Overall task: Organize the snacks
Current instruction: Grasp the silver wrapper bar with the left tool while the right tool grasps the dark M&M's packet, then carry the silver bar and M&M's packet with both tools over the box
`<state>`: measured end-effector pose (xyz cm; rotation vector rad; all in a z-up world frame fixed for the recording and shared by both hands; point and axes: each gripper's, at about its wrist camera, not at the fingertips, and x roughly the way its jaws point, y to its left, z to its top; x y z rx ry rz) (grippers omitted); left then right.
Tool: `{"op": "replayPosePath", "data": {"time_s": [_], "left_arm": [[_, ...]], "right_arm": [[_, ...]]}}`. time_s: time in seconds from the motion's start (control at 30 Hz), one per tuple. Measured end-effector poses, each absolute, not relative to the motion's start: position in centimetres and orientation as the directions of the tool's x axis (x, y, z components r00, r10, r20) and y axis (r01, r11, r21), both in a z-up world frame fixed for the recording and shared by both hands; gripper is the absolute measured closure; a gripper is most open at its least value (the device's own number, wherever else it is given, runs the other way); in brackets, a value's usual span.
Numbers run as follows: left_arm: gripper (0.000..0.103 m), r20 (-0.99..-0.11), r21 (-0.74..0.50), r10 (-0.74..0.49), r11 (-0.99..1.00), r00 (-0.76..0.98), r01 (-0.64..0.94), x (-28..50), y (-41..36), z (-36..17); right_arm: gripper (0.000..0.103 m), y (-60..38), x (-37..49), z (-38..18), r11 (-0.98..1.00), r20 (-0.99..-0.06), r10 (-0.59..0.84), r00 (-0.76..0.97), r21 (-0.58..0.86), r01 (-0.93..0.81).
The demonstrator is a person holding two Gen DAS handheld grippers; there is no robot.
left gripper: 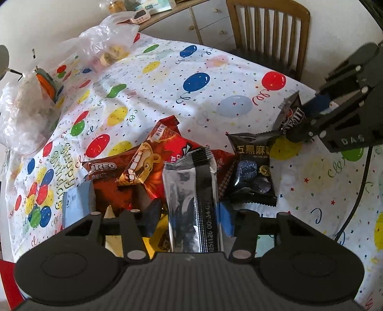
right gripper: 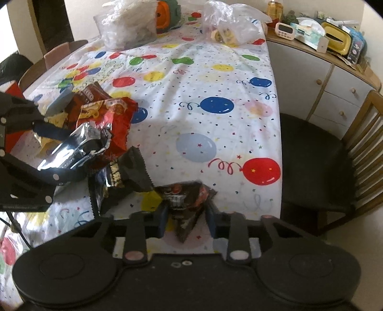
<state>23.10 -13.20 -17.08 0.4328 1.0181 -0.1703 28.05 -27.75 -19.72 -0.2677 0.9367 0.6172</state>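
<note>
A pile of snacks lies on the balloon-print tablecloth [left gripper: 215,71]: a brown Oreo pack [left gripper: 103,167], a red bag with a grinning cartoon face [left gripper: 148,165] and a black sesame packet [left gripper: 253,172]. My left gripper [left gripper: 190,215] is shut on a silver-and-black packet [left gripper: 191,186], which stands up between its fingers above the pile. My right gripper [right gripper: 186,215] is shut on a dark brown M&M's packet [right gripper: 184,201] near the table's edge. The left wrist view shows that packet [left gripper: 290,114] in the right gripper [left gripper: 308,119] at the far right.
Clear plastic bags [right gripper: 129,26] with wrapped items and an orange object [right gripper: 162,16] sit at the far end of the table. A wooden chair [right gripper: 335,153] stands beside the table. A cabinet [right gripper: 335,71] holds a timer [right gripper: 283,30], boxes and clutter.
</note>
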Motion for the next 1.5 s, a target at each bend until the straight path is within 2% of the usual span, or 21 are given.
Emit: {"op": "replayPosePath", "data": {"time_s": [0.47,0.93,1.5], "left_arm": [[0.060,-0.865,0.128,-0.015,0.959,0.501,0.251,20.9,-11.5,-15.0],[0.060,-0.870,-0.021,-0.075,0.993,0.487,0.114,16.3,-6.7,-11.8],[0.060,-0.848,-0.077,-0.056,0.997,0.527,-0.017,9.4,3.2,-5.5]], "right_arm": [[0.082,-28.7,25.0,-18.0,0.838,-0.793,0.385,0.472,0.086,-0.538],[0.082,-26.5,19.0,-13.2,0.835,-0.775,0.417,0.475,0.119,-0.538],[0.082,-16.7,12.9,-7.9,0.764,-0.732,0.506,0.456,0.136,-0.630]]}}
